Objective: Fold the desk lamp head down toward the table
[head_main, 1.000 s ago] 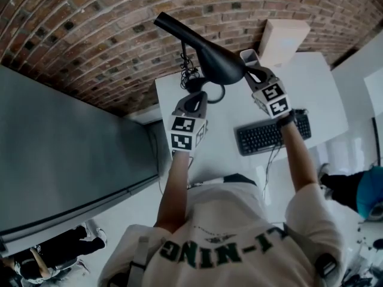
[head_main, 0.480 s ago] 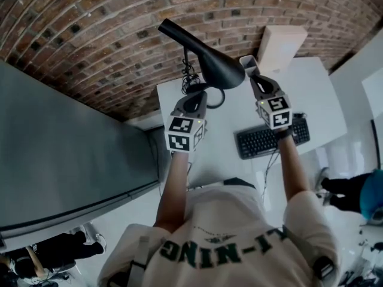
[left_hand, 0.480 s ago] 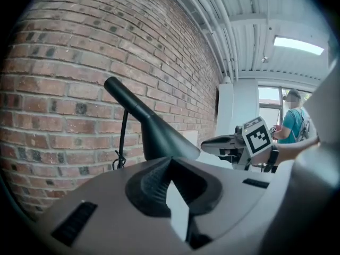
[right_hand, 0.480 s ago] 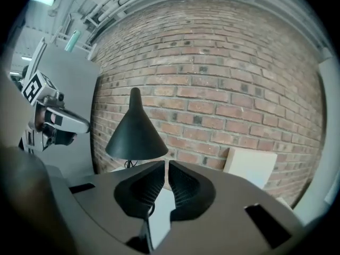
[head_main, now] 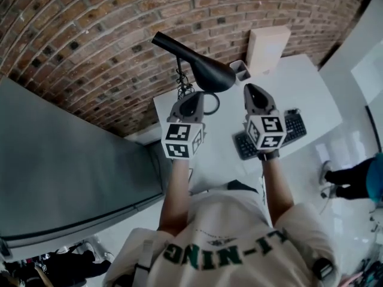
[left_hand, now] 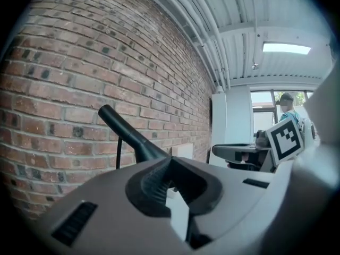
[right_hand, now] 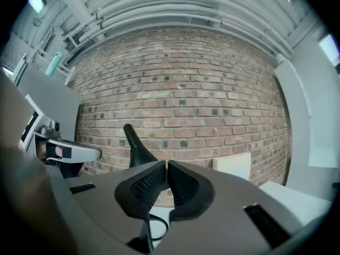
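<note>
Black cone-shaped desk lamp head [head_main: 200,69] is standing raised over the far left of the white table [head_main: 305,82], by the brick wall [head_main: 90,34]. Both grippers are hovering just near of it.

Left gripper [head_main: 192,96]: jaws sitting together, empty. Right gripper [head_main: 250,88]: jaws closing, all but together, empty.

Risk: pushing with closed jaws, they may be slipping off the smooth cone or tipping the unheld base.

Long axis is running from the narrow tail, far left, to the wide mouth, right, which is probably facing slightly down.

Person: pale short-sleeved T-shirt [head_main: 239,217], dark green block lettering [head_main: 224,251] across chest, small emblem [head_main: 213,239] above it. Dark band [head_main: 267,155] at right wrist, possibly a watch. Rig: left gripper [head_main: 194,97], right gripper [head_main: 249,88]: grey shells, black ribbed pads [right_hand: 143,187], black-and-white marker cubes [head_main: 181,140]. Right jaws closing, nothing between.
</note>
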{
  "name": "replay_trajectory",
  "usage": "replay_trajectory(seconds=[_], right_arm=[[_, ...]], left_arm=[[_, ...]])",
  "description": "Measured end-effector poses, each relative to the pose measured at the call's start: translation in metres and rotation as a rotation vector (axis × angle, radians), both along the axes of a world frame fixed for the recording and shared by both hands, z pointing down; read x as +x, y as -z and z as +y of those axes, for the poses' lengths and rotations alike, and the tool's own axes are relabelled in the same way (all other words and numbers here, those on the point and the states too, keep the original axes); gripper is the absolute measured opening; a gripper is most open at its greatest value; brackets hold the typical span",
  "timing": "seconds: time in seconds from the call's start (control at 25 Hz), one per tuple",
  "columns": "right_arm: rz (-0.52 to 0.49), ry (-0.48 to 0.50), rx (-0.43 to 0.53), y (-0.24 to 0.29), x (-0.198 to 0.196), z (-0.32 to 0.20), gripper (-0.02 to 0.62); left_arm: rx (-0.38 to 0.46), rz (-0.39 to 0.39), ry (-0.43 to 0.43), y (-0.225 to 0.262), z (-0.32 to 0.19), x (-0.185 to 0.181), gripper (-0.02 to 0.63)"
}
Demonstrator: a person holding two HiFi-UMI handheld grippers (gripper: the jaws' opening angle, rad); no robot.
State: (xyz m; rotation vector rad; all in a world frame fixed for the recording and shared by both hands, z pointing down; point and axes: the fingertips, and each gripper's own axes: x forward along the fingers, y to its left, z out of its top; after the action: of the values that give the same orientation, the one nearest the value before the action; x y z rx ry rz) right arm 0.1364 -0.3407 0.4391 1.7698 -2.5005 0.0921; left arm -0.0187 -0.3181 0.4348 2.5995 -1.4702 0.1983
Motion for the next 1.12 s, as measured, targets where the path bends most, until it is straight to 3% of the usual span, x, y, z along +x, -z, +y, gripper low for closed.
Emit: replay_trajectory(seconds=[0.2,0.52,0.68,1.12], right_arm=[[-0.046,-0.078,0.036,0.017,-0.006,0.036,0.008],[-0.034,-0.157,0.036,0.022,-0.013,0.083,0.005],[-0.047,-0.172,0.047,0.022,-0.023,0.105,0.005],[-0.048,-0.184,-0.050,-0.024,-0.040,0.146,0.005]], left_arm=[[0.029,0.011,-0.017,0.010,0.012,-0.003,-0.006],[0.061,0.020,-0.050,0.017,0.043,-0.009,-0.006],[0.067,0.009,0.016,0.013,0.055,-0.028,-0.007],[-0.022,0.015,-0.007,-0.042,0.085,-0.037,-0.008]])
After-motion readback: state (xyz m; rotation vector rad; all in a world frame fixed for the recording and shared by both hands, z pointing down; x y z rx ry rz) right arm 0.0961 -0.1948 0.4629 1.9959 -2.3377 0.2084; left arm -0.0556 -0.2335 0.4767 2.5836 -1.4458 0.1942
